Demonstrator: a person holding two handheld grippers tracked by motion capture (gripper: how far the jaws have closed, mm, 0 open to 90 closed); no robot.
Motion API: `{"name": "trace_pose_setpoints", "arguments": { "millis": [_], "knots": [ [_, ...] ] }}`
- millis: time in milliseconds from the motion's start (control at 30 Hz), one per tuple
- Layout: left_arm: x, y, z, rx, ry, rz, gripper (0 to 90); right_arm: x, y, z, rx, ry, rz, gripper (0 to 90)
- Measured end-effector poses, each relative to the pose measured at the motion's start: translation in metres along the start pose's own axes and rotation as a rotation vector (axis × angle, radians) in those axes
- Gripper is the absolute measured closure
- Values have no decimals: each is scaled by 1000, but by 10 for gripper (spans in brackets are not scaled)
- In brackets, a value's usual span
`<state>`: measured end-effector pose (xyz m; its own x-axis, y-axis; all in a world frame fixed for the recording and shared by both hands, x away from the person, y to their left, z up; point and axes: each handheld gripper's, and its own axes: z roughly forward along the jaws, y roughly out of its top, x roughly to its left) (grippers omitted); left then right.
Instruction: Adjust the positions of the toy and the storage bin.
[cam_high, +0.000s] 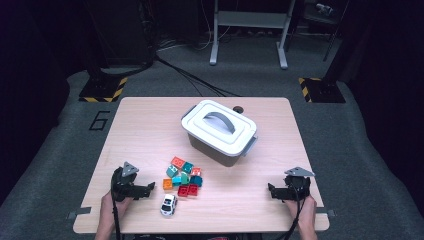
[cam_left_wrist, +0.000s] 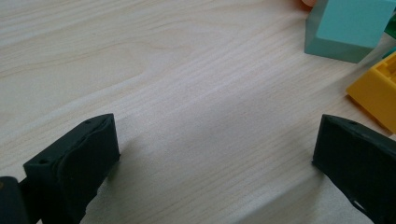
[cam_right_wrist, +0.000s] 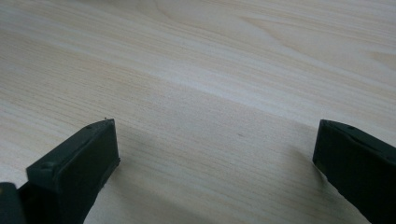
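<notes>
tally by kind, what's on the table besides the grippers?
Building blocks, mixed colours in one pile: about 9, exact count unclear
Toy car: 1
Lidded box with handle: 1
Total: about 11

Blocks cut off at the frame edge

Upper right of the left gripper view: teal block (cam_left_wrist: 348, 28) and yellow block (cam_left_wrist: 377, 88) are cropped.

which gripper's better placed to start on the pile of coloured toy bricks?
Left. The left gripper sits open right beside the pile of coloured toy bricks, and its own view shows a teal brick and a yellow brick just ahead. The right gripper, also open, faces bare wooden table, farther off.
</notes>
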<state>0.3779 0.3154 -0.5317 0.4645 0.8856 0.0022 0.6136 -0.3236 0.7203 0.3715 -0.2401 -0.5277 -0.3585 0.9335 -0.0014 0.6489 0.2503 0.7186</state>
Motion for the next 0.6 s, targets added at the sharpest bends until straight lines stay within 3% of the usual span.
{"name": "trace_pose_setpoints", "arguments": {
  "millis": [400, 600],
  "knots": [
    [0, 0, 0, 3, -2, 4, 2, 3, 12, -13, -7, 43, 18, 0],
    [0, 0, 0, 3, -4, 3, 2, 8, 31, -27, -28, 74, 3, 0]
  ]
}}
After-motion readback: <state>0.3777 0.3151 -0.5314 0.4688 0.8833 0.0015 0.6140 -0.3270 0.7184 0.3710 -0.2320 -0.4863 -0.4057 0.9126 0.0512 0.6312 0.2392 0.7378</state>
